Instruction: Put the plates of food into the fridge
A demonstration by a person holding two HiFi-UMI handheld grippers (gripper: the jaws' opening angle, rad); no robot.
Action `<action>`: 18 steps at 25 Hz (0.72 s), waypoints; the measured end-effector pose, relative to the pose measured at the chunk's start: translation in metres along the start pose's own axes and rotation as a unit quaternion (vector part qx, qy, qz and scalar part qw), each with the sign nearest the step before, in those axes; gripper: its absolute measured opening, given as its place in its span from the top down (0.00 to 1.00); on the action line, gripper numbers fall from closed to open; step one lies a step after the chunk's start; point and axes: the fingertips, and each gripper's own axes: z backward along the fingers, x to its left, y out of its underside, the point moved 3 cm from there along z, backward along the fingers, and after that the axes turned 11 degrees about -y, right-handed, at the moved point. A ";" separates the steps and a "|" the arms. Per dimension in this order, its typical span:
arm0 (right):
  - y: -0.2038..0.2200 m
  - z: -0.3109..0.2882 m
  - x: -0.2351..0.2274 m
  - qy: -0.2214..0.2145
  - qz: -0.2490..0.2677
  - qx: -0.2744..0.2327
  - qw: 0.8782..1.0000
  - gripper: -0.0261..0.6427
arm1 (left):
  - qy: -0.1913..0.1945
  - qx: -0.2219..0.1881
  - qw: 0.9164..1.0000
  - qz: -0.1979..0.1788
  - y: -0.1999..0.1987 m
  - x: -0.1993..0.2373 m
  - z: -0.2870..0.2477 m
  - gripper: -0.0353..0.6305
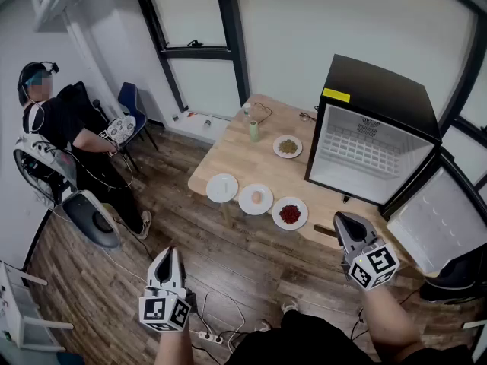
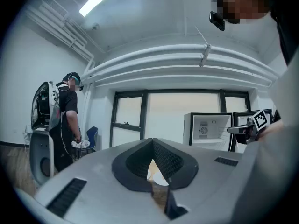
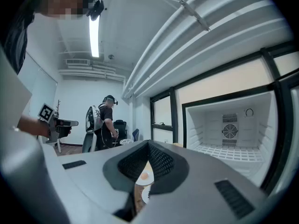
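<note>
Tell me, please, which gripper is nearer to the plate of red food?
Right. In the head view the right gripper hovers just right of the plate of red food; the left gripper hangs over the floor, farther to its left.

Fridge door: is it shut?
No, the door of the fridge is swung wide open, showing its white interior.

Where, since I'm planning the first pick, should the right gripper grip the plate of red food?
Probably the bare rim of the plate of red food, on the edge nearest the person, coming in low from the table's near side. The plate lies flat with food in its middle, so only the rim offers a pinch, and that edge faces the right gripper.
</note>
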 end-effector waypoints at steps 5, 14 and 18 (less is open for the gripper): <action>-0.003 -0.015 -0.015 -0.013 0.011 0.001 1.000 0.93 | -0.006 -0.003 1.000 -0.003 -0.003 -0.008 -0.015 0.94; 0.012 -0.026 -0.061 -0.014 -0.002 -0.017 1.000 0.93 | -0.026 -0.003 0.999 -0.025 -0.010 -0.025 -0.046 0.94; 0.017 -0.033 -0.084 -0.015 0.010 -0.021 1.000 0.93 | -0.030 -0.013 0.999 -0.022 -0.016 -0.042 -0.064 0.94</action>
